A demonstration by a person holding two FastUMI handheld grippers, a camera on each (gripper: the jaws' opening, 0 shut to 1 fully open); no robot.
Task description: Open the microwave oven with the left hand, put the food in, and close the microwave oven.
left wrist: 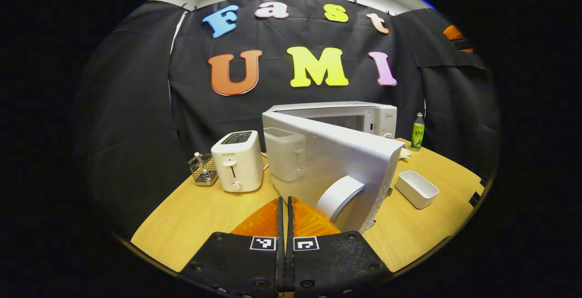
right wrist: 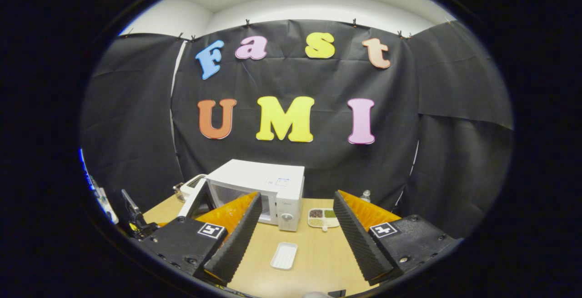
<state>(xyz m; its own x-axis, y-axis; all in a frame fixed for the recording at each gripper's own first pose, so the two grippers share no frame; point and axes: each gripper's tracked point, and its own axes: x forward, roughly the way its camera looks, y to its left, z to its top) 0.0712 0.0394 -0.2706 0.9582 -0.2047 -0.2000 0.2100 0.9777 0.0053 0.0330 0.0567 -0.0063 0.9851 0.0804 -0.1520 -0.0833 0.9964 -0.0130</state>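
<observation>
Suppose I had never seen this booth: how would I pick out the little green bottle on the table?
Start at the white microwave oven at the back of the wooden table, its door swung open. Look just past its control side, towards the black cloth wall. There stands the small green plastic bottle, upright, the only tall, brightly coloured thing among low white dishes such as the white rectangular tray.

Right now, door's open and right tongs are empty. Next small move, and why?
Probably lower the right tongs, open and empty, onto the white dish on the table: the microwave door already stands open, and nothing is inside yet.
</observation>
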